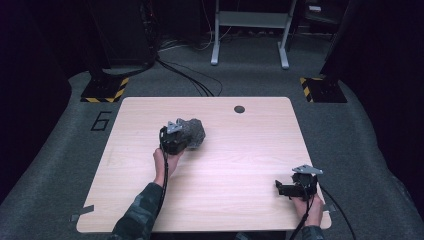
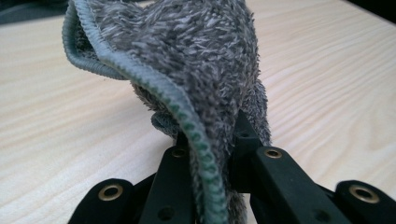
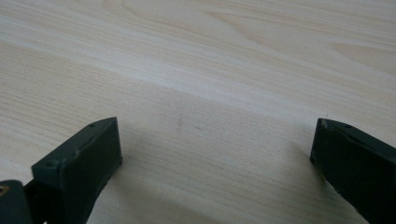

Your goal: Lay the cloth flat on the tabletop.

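My light wooden table (image 1: 240, 165) fills mid-frame; my grey fuzzy cloth (image 1: 192, 132) sits upper left of its centre.

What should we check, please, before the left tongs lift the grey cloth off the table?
1. Left tongs closed on the grey cloth: ok, the cloth is pinched between the jaws.
2. Hemmed edge inside the grip: ok, it runs down between the jaws.
3. Cloth fully off the table: cannot tell.
4. Right tongs free: ok, jaws wide apart over bare wood.
5. Right tongs apart from the cloth: ok, they sit near the table's front right corner.
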`<state>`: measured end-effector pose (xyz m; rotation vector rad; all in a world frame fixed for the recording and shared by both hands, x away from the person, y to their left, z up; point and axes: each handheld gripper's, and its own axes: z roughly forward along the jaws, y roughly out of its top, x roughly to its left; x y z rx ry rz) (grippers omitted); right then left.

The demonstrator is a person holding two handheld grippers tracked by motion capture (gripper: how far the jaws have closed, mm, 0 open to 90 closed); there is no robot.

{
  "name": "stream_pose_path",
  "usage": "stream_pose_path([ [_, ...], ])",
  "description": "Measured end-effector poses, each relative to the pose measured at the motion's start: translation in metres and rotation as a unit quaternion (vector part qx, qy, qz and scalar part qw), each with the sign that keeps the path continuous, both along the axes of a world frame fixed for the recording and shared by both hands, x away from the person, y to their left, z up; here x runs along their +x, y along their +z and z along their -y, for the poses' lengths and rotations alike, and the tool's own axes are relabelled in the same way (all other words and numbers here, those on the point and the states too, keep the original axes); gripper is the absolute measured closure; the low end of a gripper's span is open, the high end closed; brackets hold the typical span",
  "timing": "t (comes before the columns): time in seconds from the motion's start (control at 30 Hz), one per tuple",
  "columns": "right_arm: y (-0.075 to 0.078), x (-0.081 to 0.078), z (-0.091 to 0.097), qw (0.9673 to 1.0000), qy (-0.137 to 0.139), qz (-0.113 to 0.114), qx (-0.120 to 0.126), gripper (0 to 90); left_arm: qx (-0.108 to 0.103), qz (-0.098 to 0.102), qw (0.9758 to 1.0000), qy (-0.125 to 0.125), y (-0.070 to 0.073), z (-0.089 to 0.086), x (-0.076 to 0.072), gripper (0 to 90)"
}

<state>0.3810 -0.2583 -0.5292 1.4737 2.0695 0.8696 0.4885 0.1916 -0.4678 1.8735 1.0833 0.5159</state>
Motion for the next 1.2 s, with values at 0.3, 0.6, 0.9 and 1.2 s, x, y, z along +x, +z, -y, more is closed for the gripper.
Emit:
stream_pose_path([
  [0.3, 0.0, 0.0, 0.0, 1.0, -0.001, 0.0, 0.0, 1.6, -0.005, 0.021, 0.9991, -0.036, 0.023, 0.002, -0.039, 82.2],
  [0.6, 0.0, 0.0, 0.0, 1.0, -0.001, 0.0, 0.0, 1.6, -0.007, 0.01, 0.9973, -0.072, 0.018, 0.019, -0.073, 81.7],
  [0.9, 0.0, 0.0, 0.0, 1.0, -0.001, -0.001, 0.0, 1.6, -0.02, -0.037, 0.9935, -0.106, -0.006, 0.048, -0.094, 80.6],
  [1.2, 0.0, 0.0, 0.0, 1.0, -0.002, -0.001, 0.0, 1.6, 0.001, -0.073, 0.9908, -0.114, -0.035, 0.068, -0.096, 59.1],
])
